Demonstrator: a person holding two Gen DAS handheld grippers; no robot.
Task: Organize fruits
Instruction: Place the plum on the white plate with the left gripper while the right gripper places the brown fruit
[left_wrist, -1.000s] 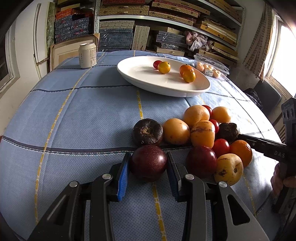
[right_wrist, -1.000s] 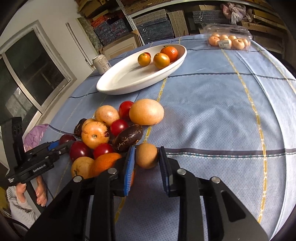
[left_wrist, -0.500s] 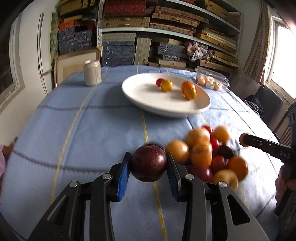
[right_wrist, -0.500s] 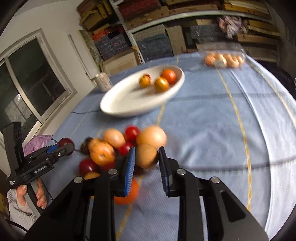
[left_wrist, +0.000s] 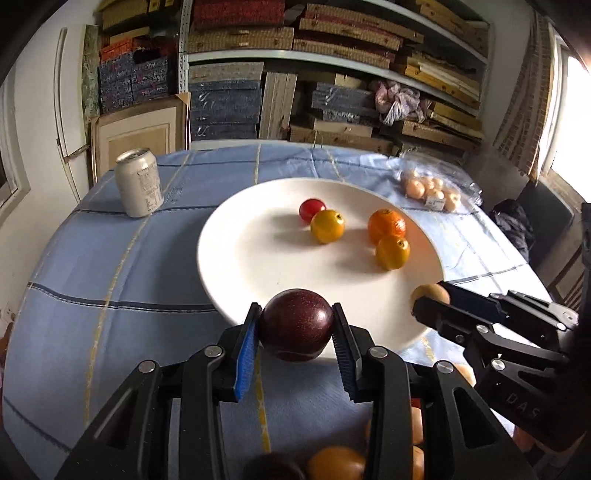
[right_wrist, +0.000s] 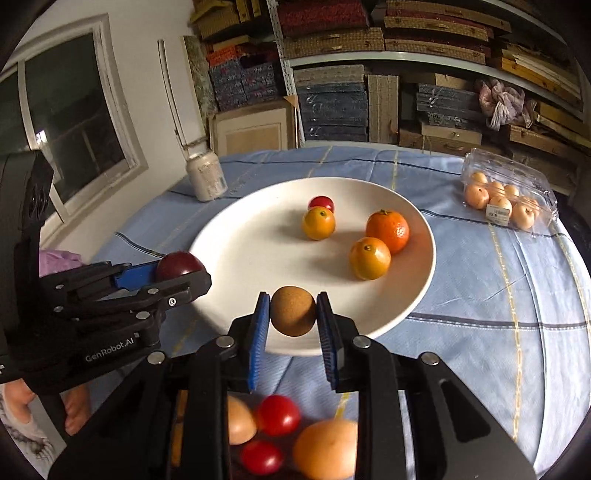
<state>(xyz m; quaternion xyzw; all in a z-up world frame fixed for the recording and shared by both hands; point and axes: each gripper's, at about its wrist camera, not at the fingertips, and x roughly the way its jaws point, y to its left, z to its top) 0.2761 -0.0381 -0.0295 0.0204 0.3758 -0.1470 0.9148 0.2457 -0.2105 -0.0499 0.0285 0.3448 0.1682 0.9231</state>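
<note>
Left wrist view: the left gripper (left_wrist: 295, 328) clamps a round, glossy dark-purple fruit (left_wrist: 295, 324), finely speckled, between blue ribbed pads, over the near rim of the white plate (left_wrist: 236, 258). The plate is broad, smooth and shallow; on it, toward 1 o'clock of its centre, sit a small red fruit (left_wrist: 311, 208), a yellow-orange fruit (left_wrist: 327, 226), a dimpled orange (left_wrist: 386, 225) and a second yellow-orange fruit (left_wrist: 392, 252). Its left half is bare. A dull metal can (left_wrist: 139, 182) stands at 10 o'clock on the blue woven tablecloth (left_wrist: 110, 280), which has yellow and dark stripes. At 3 o'clock the right gripper (left_wrist: 430, 299) reaches in over the plate's edge, with a tan fruit only partly seen at its tip. The black gripper frame cuts off the loose fruit at 6 o'clock.

Right wrist view: the right gripper (right_wrist: 293, 314) is closed on a matte, rough brown fruit (right_wrist: 293, 311) at the plate's near rim. At 9 o'clock the left gripper carries the purple fruit beside the rim. A clear plastic box of pale fruit (right_wrist: 508, 201) lies at 2 o'clock. Red and tan fruits at 6 o'clock are half hidden and blurred.
</note>
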